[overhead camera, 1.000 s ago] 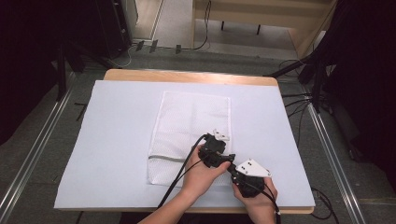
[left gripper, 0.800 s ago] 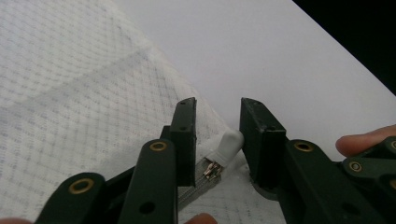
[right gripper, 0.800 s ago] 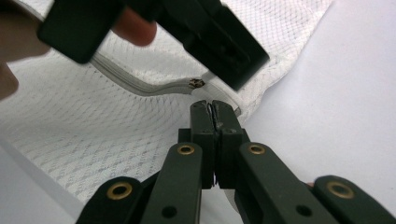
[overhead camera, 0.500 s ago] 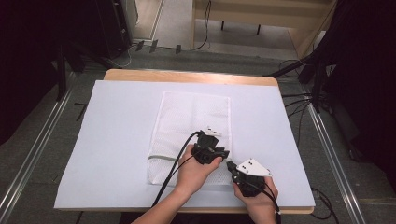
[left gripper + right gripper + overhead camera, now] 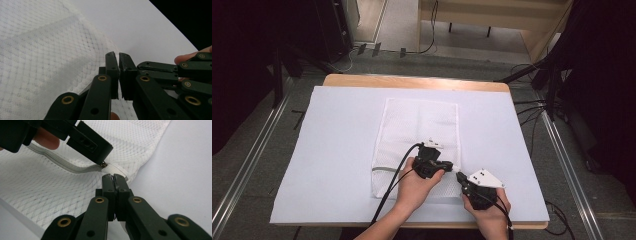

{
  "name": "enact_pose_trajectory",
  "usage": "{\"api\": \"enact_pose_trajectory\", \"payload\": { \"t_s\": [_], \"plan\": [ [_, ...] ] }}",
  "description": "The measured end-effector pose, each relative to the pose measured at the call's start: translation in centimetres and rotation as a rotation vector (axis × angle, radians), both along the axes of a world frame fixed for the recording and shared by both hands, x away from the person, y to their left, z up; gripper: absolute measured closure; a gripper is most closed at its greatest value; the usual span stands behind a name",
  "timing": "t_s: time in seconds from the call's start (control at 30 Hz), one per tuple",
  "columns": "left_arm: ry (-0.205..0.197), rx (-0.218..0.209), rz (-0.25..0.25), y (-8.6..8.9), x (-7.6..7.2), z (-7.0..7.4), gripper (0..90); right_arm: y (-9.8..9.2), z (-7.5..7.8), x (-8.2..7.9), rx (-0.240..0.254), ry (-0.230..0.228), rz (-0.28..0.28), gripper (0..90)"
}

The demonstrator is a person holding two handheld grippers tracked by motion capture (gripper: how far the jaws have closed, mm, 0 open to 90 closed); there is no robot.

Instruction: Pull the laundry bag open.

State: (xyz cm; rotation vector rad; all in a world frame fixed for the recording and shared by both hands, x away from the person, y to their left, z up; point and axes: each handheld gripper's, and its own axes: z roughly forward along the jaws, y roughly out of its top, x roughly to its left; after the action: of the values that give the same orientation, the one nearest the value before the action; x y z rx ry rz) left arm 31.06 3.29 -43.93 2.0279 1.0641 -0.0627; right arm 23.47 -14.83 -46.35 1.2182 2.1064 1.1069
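Mesh laundry bag (image 5: 419, 130), white, lies flat on the pale sheet (image 5: 337, 150) covering the tabletop (image 5: 412, 81). Long axis runs 12 to 6 o'clock in the high view; the grey zipper (image 5: 384, 170) crosses the near short end, 9 to 3 o'clock.

Hidden or unclear: the bag's near right corner sits under both hands in the high view. Zipper pull is too small to make out there. In the right gripper view a small brass piece (image 5: 103, 165) shows at the zipper's end, at the tip of the other tool; whether that tool pinches it cannot be told.

Left tongs (image 5: 451, 165) lie over the bag's near end, pointing to 3 o'clock. Jaws have just been closing and now stand together; in the left gripper view (image 5: 118, 72) only a thin slit remains.

Right tongs (image 5: 459, 176) sit at the bag's near right corner, pointing to 10 o'clock, just beside the left tongs. In the right gripper view (image 5: 114, 180) they are clamped on the bag's white edge tab (image 5: 117, 171).
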Motion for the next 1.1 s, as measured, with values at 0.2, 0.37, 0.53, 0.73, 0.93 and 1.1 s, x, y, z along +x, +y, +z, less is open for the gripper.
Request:
{"api": "enact_pose_trajectory", "payload": {
  "t_s": [0.2, 0.37, 0.53, 0.73, 0.93, 1.1],
  "plan": [
    [0.001, -0.01, 0.001, 0.5, -0.1, -0.3, 87.6, 0.1, 0.1, -0.1, -0.018, -0.005, -0.008, 90.0],
    [0.0, -0.011, -0.004, 0.8, -0.1, -0.4, 87.6, 0.1, 0.3, -0.1, -0.024, -0.009, -0.005, 90.0],
    [-0.009, 0.0, 0.003, 1.0, -0.1, -0.5, 87.6, 0.0, 0.5, -0.1, -0.028, -0.016, -0.015, 90.0],
    [-0.021, 0.011, 0.017, 1.7, -0.1, -0.6, 87.7, -0.1, 0.6, -0.1, -0.028, -0.02, -0.025, 90.0],
    [-0.024, 0.021, 0.049, 3.4, -0.2, -0.9, 87.6, -0.5, 0.6, -0.1, -0.032, -0.02, -0.031, 90.0],
    [-0.023, 0.021, 0.088, 5.8, -0.3, -1.0, 87.7, -0.7, 0.7, -0.1, -0.031, -0.02, -0.036, 90.0]
  ]
}}
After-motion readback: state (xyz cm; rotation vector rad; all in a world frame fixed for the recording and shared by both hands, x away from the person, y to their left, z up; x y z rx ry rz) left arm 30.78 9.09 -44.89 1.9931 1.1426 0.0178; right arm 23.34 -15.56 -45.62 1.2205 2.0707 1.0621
